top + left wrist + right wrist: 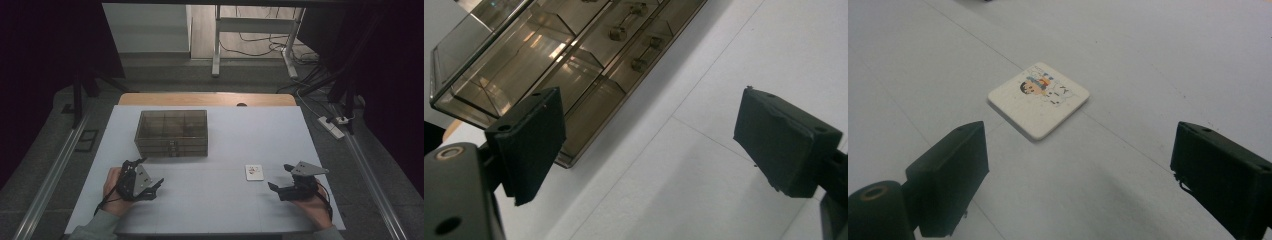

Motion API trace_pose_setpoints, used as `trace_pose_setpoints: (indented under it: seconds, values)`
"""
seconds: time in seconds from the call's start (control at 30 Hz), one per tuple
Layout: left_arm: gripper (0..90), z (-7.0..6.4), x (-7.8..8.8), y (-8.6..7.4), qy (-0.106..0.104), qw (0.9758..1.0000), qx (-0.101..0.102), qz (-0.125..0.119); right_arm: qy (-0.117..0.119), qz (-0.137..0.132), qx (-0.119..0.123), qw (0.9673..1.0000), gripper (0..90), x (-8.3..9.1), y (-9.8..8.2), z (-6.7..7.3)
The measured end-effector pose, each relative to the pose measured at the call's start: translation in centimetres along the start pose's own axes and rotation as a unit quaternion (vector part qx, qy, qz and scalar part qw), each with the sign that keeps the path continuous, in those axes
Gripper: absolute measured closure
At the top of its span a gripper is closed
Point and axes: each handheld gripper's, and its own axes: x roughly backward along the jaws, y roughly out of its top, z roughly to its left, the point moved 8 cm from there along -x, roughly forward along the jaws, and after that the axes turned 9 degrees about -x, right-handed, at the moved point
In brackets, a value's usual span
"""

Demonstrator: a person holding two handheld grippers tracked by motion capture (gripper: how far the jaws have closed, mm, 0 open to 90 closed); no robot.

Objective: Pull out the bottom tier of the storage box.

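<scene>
Table [210, 210] carries a pale grey-white sheet with faint seam lines; a strip of wood shows along its far edge. Room dim: dark curtains at both sides, grey floor beyond, a white frame stand [216, 45] with loose cables around it, and a power strip [332, 126] on the floor to the right. Left hand [112, 192] lies low at the near left of the table, with the left tool [150, 175] tilted and pointing toward the far right; its jaws stand wide apart with nothing between them, bare table under the gap. In the left gripper view the tool looks at the near corner of the drawer box. Right hand [312, 202] lies at the near right, with the right tool [281, 177] aimed left and forward, grey three-cornered plate on top; its jaws are also spread wide and hold nothing. Square coaster [1038, 99], white with a small cartoon print, lies flat on the table just ahead of the right tool, apart from both jaws and centred between their lines. Smoky translucent drawer box [171, 132] sits at far left-centre, well apart from the coaster, drawers closed, small handles facing the person; top compartments look empty, drawer contents cannot be made out.
</scene>
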Motion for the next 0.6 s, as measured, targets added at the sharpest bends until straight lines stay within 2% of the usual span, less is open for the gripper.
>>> trace_pose_setpoints:
  seconds: [0.2, 0.37, 0.5, 0.6]
  values:
    - [13.8, -0.09, -0.28, 0.17, 0.015, 0.9996, -0.024, 0.002, 0.002, 0.001, 0.001, 1.0000, 8.1, -0.06, -0.03, 0.02]
    - [14.0, -0.11, -0.29, 0.28, 0.022, 0.9991, -0.036, -0.002, 0.004, 0.002, 0.001, 1.0000, 8.1, -0.08, -0.05, 0.05]
    - [14.1, -0.10, -0.34, 0.36, 0.033, 0.9980, -0.055, -0.006, 0.004, 0.003, 0.002, 1.0000, 8.1, -0.11, -0.07, 0.09]
    - [14.1, -0.11, -0.35, 0.42, 0.036, 0.9976, -0.059, -0.008, 0.003, 0.005, 0.003, 1.0000, 8.1, -0.12, -0.10, 0.07]
